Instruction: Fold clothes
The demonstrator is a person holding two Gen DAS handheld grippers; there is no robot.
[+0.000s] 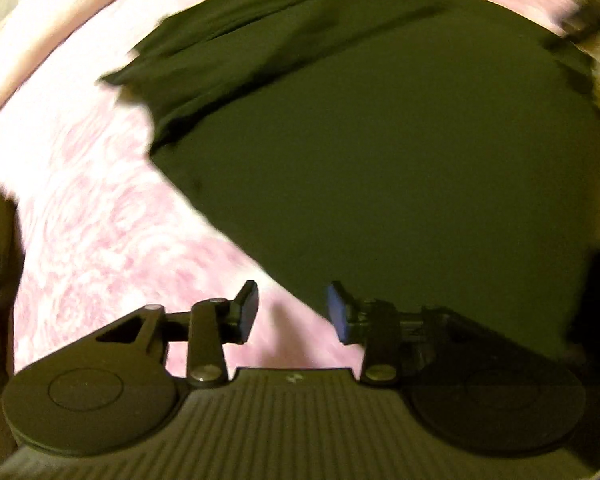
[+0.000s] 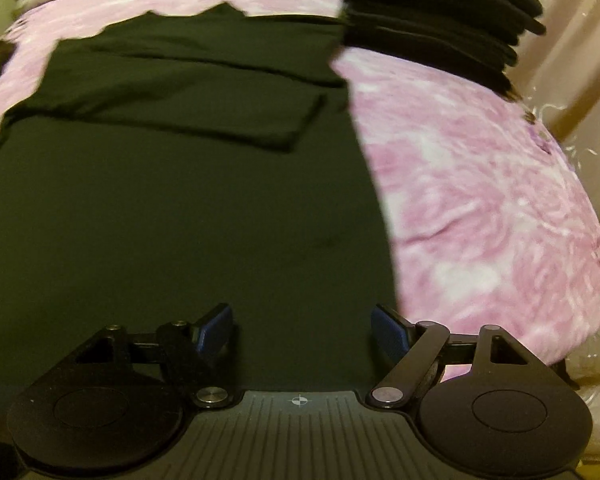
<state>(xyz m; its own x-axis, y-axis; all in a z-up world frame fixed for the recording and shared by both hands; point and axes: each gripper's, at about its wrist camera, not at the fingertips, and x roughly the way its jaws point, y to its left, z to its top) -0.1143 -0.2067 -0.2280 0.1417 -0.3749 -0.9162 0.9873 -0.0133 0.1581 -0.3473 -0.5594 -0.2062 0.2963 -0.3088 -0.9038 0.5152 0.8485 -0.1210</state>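
While both tongs (image 1: 294, 312) (image 2: 304, 330) gape empty, the dark garment (image 2: 160, 200) lies beneath them.

The garment (image 2: 160, 200) is a plain dark green, close to black in the dim light, with no visible print. The bed cover (image 2: 480, 200) carries a mottled pink-and-white swirl pattern. The stack of folded clothes (image 2: 440, 20) appears black; blur may hide finer detail. Both grippers are black, each with blue pads (image 1: 342, 316) on the fingers.
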